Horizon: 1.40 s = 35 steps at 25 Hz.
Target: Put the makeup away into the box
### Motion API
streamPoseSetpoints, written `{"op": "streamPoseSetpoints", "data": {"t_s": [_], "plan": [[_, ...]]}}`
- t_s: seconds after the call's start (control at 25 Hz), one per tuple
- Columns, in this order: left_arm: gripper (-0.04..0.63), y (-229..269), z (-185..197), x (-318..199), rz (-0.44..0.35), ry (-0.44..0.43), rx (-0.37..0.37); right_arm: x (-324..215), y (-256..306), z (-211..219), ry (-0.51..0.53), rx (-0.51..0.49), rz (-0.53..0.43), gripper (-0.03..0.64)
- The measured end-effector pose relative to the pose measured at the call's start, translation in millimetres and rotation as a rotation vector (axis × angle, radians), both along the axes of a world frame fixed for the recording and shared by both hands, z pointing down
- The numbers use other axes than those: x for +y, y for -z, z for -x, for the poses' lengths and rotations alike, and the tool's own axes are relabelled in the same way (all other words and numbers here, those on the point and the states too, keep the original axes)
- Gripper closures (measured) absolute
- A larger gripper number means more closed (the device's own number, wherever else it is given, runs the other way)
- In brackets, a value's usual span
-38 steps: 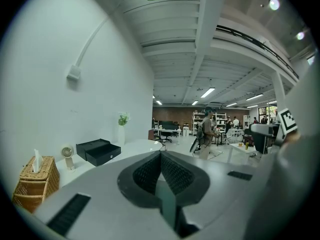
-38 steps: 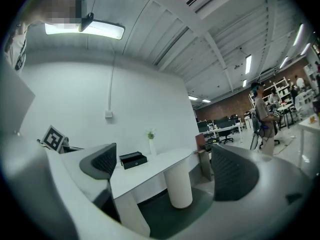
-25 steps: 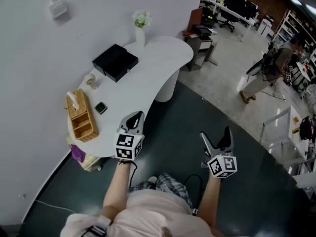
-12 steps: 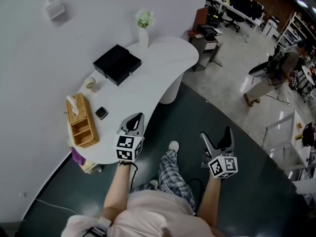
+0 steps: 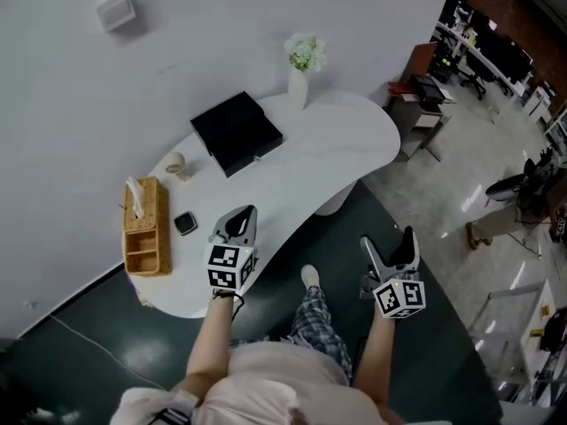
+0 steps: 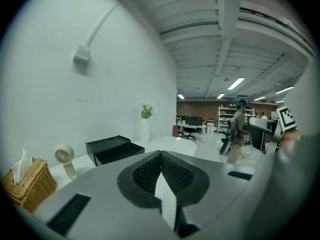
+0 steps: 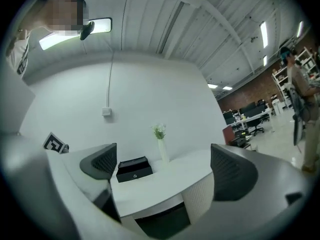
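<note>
Nearest the person, the left gripper (image 5: 237,228) hangs over the near edge of the curved white tabletop (image 5: 310,166), its fingers pressed together with nothing between them. At its 3 o'clock, out over the dark green floor (image 5: 443,343), the right gripper (image 5: 388,248) has its fingers spread wide and empty. At the left gripper's 9 o'clock a small dark square compact (image 5: 184,224) lies on the table, with a woven wicker organiser with a tissue poking up (image 5: 144,237) just beside it. Farther, at 11 o'clock, stands a small cream desk fan (image 5: 175,164). At 12 o'clock the flat black rectangular box (image 5: 236,132) sits near the wall, and at 1 o'clock stands a slim white vase of pale flowers (image 5: 299,82).
</note>
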State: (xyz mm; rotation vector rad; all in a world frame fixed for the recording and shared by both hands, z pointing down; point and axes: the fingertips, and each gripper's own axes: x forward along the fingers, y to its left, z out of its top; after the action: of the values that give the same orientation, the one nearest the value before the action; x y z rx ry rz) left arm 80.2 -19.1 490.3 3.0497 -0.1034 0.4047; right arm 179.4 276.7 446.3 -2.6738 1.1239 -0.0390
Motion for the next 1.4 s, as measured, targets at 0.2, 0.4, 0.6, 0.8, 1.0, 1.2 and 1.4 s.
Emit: {"op": "streamPoseSetpoints", "data": {"t_s": [0.2,0.4,0.6,0.8,1.0,1.2,1.4], "plan": [[0.569,18.8,-58.9,-33.0,0.003,0.178,-0.006,-65.0,19.3,-103.4,0.212,0.016,0.065,0.044],[0.570,31.0,-85.5,-65.9,-0.001,0.362,0.000,-127.2,27.0,-178.8,0.392,0.019,0.074,0.044],[0.570,28.6,-68.2,-83.1,0.000,0.520,-0.016,-195.2,22.4,-199.0,0.582,0.005,0.076,0.044],[0.570,22.7,-30.7,-106.6,0.012,0.664,-0.019,-263.9,23.5,-178.8,0.740,0.003,0.067,0.044],[0.570,21.1,-2.5,-127.2,0.019,0.764,0.003,-307.3,26.7,-154.1,0.841,0.014,0.075,0.044],[0.570,18.3,32.7,-139.1,0.023,0.843,0.003,-344.9,26.5,-115.4,0.955,0.031,0.109,0.044],[0.569,9.9,81.4,-150.5,0.038,0.959,0.010,-391.2,30.7,-59.1,1.114,0.077,0.132,0.044]]}}
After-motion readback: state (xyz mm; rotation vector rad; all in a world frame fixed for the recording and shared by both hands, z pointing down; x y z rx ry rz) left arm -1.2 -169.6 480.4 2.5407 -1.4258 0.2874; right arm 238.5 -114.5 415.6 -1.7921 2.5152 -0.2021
